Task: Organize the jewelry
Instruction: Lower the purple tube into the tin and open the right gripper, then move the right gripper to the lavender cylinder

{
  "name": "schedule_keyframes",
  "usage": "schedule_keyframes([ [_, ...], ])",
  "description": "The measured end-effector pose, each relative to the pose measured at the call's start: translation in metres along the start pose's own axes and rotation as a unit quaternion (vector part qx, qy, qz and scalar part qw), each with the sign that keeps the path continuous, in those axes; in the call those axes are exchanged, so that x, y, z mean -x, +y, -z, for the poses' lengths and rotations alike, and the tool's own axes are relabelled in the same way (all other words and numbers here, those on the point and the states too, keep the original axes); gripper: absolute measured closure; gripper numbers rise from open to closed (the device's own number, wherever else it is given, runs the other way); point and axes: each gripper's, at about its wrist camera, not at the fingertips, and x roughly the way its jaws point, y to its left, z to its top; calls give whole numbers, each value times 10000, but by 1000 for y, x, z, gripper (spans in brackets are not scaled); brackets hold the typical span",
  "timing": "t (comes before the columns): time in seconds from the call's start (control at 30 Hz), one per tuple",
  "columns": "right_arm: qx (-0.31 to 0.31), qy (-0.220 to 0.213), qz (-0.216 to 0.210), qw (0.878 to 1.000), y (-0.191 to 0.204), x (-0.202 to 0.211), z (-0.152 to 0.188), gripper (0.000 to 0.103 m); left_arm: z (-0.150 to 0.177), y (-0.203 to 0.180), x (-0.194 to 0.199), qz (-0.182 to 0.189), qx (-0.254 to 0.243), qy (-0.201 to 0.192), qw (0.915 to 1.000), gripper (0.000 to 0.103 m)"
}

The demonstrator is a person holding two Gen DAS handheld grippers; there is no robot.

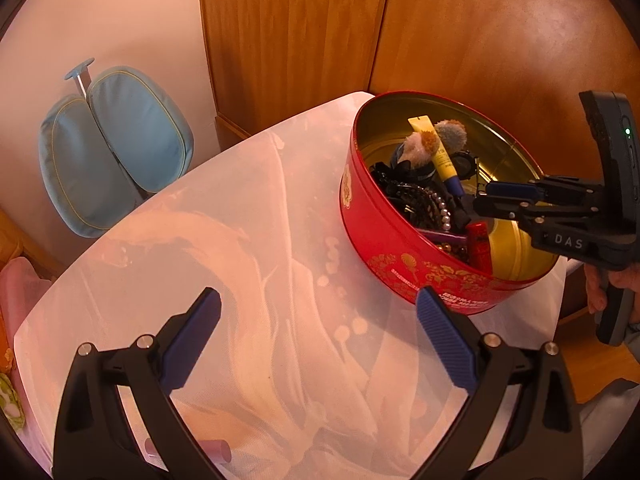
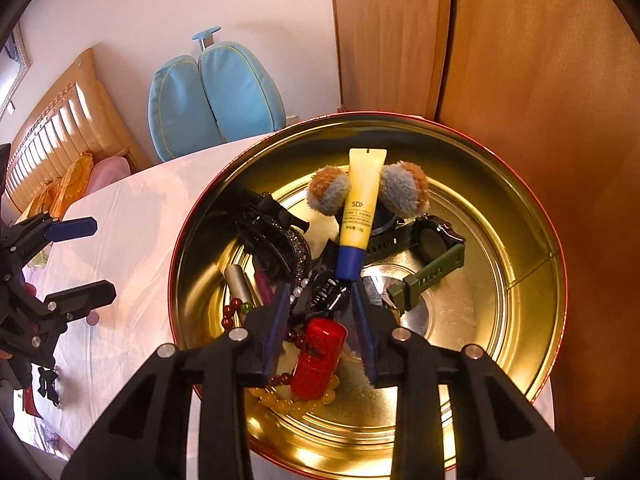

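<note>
A round red tin [image 1: 384,240] with a gold inside [image 2: 536,248] stands on the white-clothed table [image 1: 240,240]. It holds a yellow tube [image 2: 362,208], a green watch [image 2: 432,248], fluffy pompoms [image 2: 328,194], a black hair clip [image 2: 272,232], a red cylinder [image 2: 318,360], amber beads [image 2: 280,400] and dark red beads [image 2: 230,312]. My right gripper [image 2: 320,288] reaches down into the tin, jaws slightly apart, pressing on nothing; the red cylinder lies loose between its fingers. From the left wrist view it [image 1: 482,197] enters over the right rim. My left gripper [image 1: 319,296] hovers wide open over bare cloth left of the tin.
A wooden wardrobe [image 1: 300,40] stands close behind the tin. A blue padded chair back [image 1: 116,152] is beyond the table's far left edge, with a bed headboard [image 2: 60,128] further left. A small pink cylinder [image 1: 216,450] lies on the cloth near me. A hand [image 1: 600,288] holds the right gripper's handle.
</note>
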Motion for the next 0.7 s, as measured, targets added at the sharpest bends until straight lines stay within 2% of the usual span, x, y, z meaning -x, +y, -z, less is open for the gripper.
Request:
schedule_keyframes([
  [0.13, -21, -126, 38, 9999, 1, 15, 4, 58, 7, -3, 9, 13, 46, -51, 10000, 8],
  [0.23, -15, -292, 27, 9996, 7, 31, 6, 36, 16, -2, 18, -8, 137, -80, 9999, 8],
  [0.3, 10, -456, -134, 9989, 13, 43, 7, 9, 23, 1, 24, -18, 230, -87, 9997, 8],
  [0.4, 157, -692, -348, 9969, 28, 61, 8, 8, 36, 6, 38, -60, 384, -124, 9992, 8],
  [0.7, 995, -599, -865, 9895, 98, 67, 13, 6, 89, 41, 86, -479, 1062, -179, 9930, 8],
])
